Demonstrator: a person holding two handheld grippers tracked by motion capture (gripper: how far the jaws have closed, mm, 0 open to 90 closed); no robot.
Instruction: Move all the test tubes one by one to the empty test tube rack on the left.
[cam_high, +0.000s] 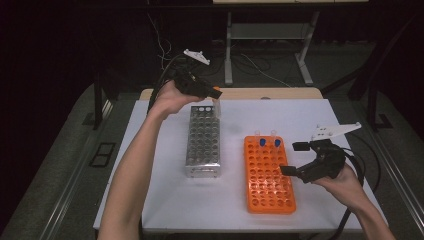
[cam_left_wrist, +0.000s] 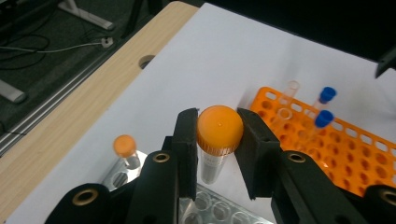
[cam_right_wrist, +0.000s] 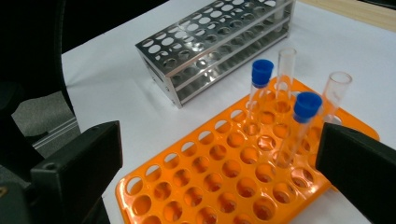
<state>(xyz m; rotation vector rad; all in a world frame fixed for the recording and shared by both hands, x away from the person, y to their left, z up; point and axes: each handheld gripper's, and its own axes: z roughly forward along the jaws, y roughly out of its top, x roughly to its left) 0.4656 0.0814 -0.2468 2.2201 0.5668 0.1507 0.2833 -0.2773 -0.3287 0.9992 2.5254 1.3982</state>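
Observation:
My left gripper is shut on a clear tube with an orange cap, its pads pressing on the cap from both sides. In the high view the left gripper hangs over the far end of the metal rack. Another orange-capped tube stands in that rack. My right gripper is open at the right side of the orange rack, with nothing between its jaws. Two blue-capped tubes and two uncapped clear tubes stand at the orange rack's far end.
White sheet covers the table, with a wooden strip along the far edge. The metal rack lies left of the orange rack. Cables trail from both grippers; a dark floor surrounds the table.

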